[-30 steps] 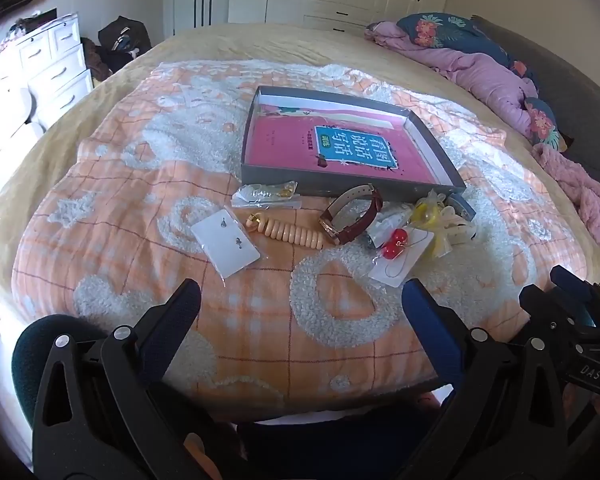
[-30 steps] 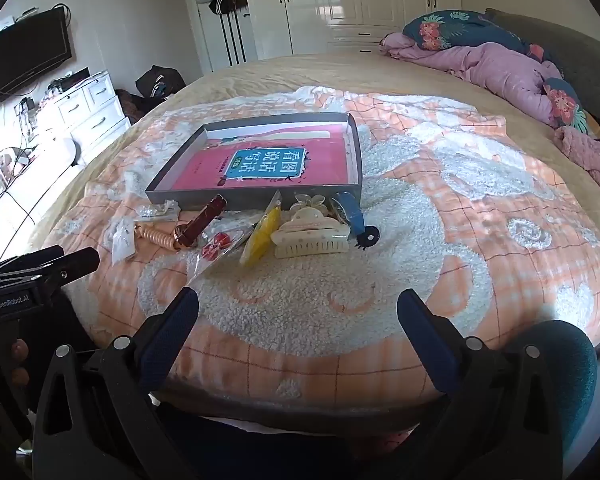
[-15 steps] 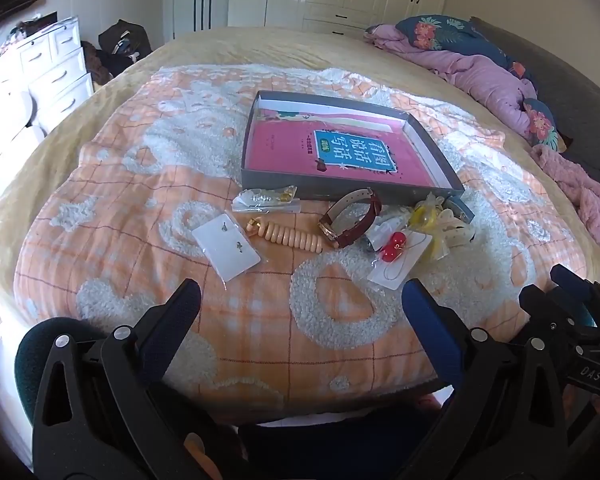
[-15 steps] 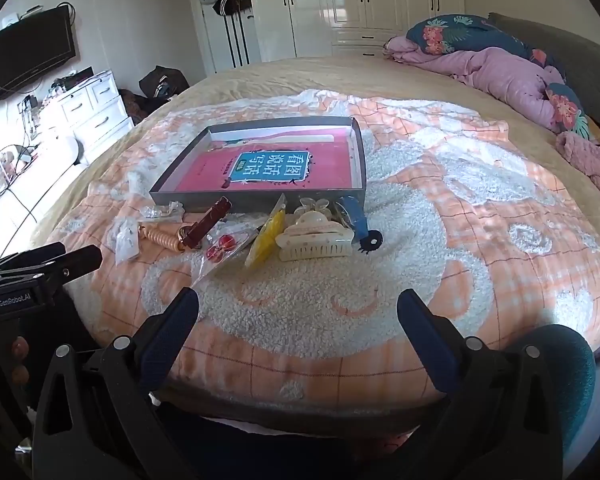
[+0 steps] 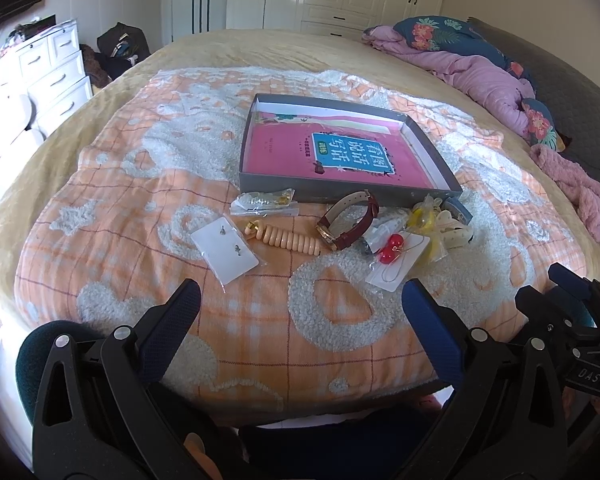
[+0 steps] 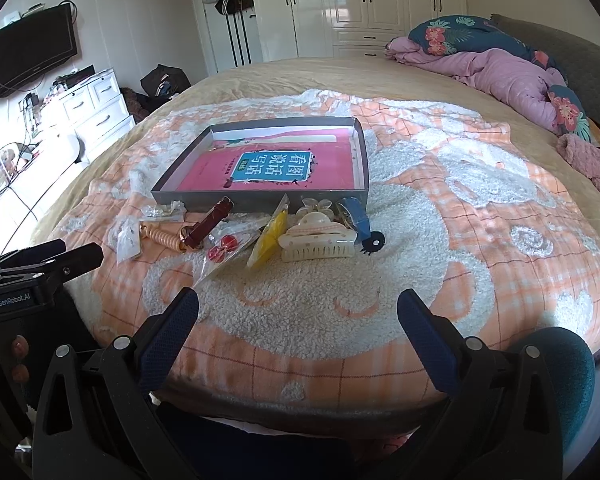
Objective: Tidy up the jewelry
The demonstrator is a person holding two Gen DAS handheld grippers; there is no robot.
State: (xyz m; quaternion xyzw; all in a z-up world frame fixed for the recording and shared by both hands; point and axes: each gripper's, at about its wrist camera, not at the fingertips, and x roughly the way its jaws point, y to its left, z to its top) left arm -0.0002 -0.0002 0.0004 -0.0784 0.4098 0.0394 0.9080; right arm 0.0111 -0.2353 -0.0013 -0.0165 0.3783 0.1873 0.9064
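Note:
A grey shallow box [image 5: 432, 152] [image 6: 362, 164] with a pink book inside lies on the orange blanket. In front of it sit a card of stud earrings [image 5: 224, 250], a beige coiled bracelet [image 5: 286, 240] [image 6: 162, 238], a dark red watch [image 5: 350, 220] [image 6: 206, 228], red ball earrings on a card [image 5: 392, 252] [image 6: 222, 250], a yellow packet [image 6: 266, 238], a cream hair claw [image 6: 318, 240] and a blue clip [image 6: 356, 218]. My left gripper [image 5: 298, 302] and right gripper [image 6: 298, 306] hover open and hold nothing, short of the items near the bed's front edge.
A pink duvet and floral pillows [image 6: 508, 68] are heaped at the bed's far right. White drawers [image 5: 56, 76] and a wall television [image 6: 30, 50] stand to the left. White wardrobes [image 6: 380, 0] line the back wall. Open blanket lies between the grippers and the jewelry.
Both views have shifted slightly; the cameras have risen and moved a little closer to the box and jewelry. Both grippers stay open and nothing on the bed has moved.

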